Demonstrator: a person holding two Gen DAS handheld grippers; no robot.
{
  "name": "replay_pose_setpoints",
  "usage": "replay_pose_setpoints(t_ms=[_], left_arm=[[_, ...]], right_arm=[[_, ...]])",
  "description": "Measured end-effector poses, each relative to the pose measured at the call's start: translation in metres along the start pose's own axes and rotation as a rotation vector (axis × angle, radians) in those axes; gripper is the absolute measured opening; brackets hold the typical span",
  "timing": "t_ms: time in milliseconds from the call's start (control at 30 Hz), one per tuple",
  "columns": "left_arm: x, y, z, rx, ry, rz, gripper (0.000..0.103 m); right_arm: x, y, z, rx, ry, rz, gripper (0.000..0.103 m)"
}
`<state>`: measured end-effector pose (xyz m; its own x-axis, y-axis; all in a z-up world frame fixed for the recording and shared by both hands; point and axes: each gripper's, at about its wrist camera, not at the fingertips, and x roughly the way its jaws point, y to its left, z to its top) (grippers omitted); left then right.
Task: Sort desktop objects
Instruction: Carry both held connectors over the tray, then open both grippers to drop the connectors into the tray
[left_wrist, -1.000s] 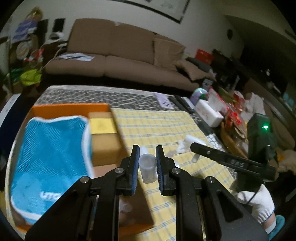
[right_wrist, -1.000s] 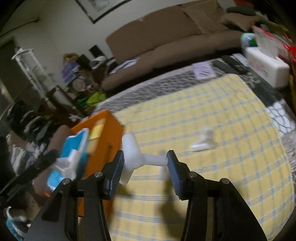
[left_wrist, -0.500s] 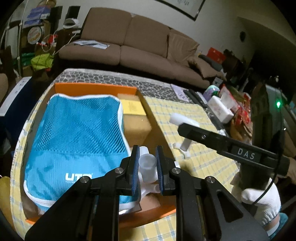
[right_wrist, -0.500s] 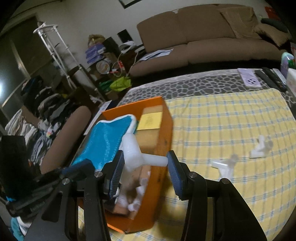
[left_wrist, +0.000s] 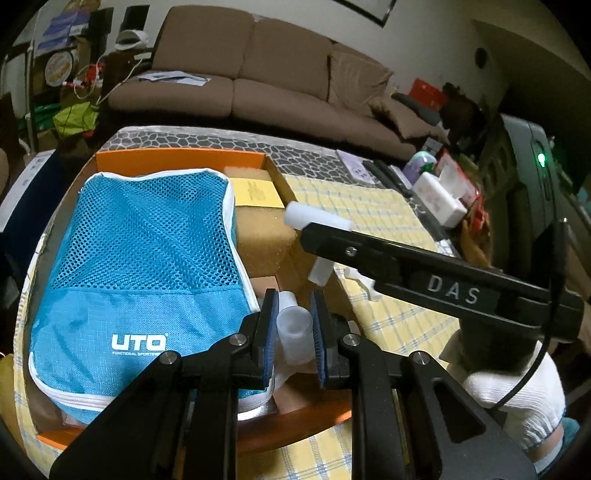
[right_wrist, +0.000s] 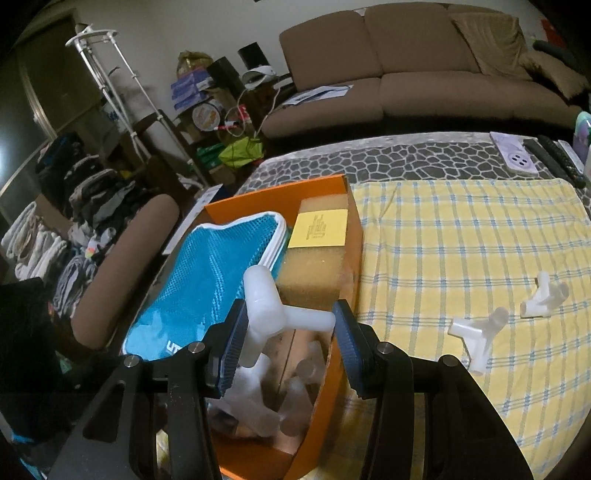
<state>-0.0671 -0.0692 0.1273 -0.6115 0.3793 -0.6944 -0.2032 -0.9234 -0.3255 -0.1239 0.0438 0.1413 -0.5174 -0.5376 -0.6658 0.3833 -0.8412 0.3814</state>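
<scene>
Both grippers hang over the open orange cardboard box (right_wrist: 338, 192), each carrying a translucent white plastic pipe connector with several branching stubs; the left gripper (left_wrist: 293, 341) is clenched on its small connector (left_wrist: 291, 334), and the right gripper (right_wrist: 288, 334) grasps a larger one (right_wrist: 273, 314) between its pads.

The step in hand, as I judge it, is the drop into the box; it goes best if each gripper is brought over the bare corner nearest the cameras, where other white connectors (right_wrist: 258, 395) already lie, beside the blue mesh zip pouch (left_wrist: 140, 280) and the tan foam block with a yellow label (right_wrist: 317, 258); lower first, then open, one gripper at a time (they are close together, and the right one crosses the left view).

The right connector's main tube stands roughly upright, leaning slightly, with a side stub lying level across the jaws towards the right pad; the left connector's open mouth faces the camera, its long axis running away along the fingers.

Two more connectors (right_wrist: 476, 334) wait on the yellow checked cloth (right_wrist: 461, 240).
</scene>
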Motion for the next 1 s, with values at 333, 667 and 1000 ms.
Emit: replay_pose_setpoints(t_ms=[333, 667, 1000], left_arm=[[0.002, -0.001, 0.0, 0.004, 0.004, 0.031, 0.022], [-0.007, 0.004, 0.005, -0.02, -0.035, 0.034, 0.052], [-0.005, -0.007, 0.006, 0.001, -0.05, 0.038, 0.079]], right_arm=[[0.012, 0.007, -0.001, -0.033, 0.026, -0.021, 0.05], [0.003, -0.001, -0.002, -0.031, -0.008, -0.034, 0.083], [-0.005, -0.009, -0.001, -0.038, -0.036, -0.069, 0.097]])
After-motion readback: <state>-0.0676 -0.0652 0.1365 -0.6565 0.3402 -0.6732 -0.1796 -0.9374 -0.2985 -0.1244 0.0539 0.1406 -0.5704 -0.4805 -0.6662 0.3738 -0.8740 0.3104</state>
